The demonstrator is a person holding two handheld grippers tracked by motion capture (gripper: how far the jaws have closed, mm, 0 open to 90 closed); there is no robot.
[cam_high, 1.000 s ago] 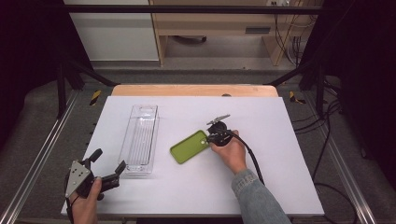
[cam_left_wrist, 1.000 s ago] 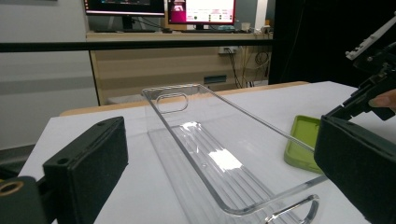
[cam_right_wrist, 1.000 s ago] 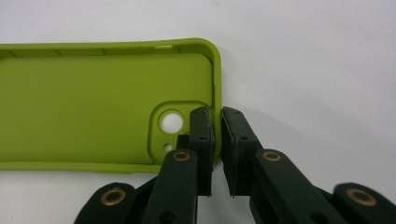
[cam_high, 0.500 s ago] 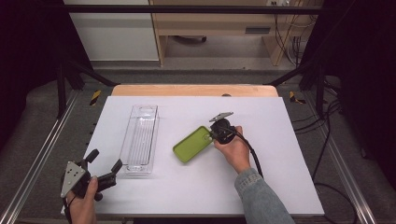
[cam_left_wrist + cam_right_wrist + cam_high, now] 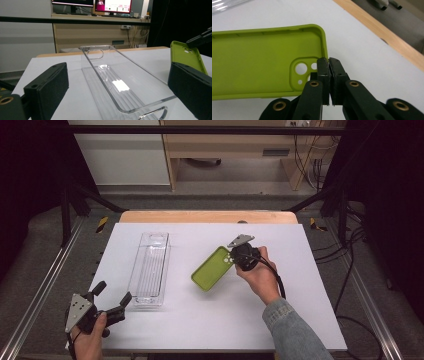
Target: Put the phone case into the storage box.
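A lime-green phone case hangs tilted above the white table, its open side up. My right gripper is shut on its rim by the camera cut-out, and in the right gripper view the two pads pinch the edge of the phone case. A clear plastic tray lies lengthwise left of the case. My left gripper stands open at the tray's near end, low at the table's front left. In the left gripper view the clear tray runs between its black jaws and the green case rises at the right.
The white table has a wooden strip along its far edge. Metal frame rails run along both sides. Cables trail on the floor at the right, and a wooden bench stands behind.
My right gripper has lifted the green case off the table and carried it slightly right and away. The left gripper has stayed at the tray's near end.
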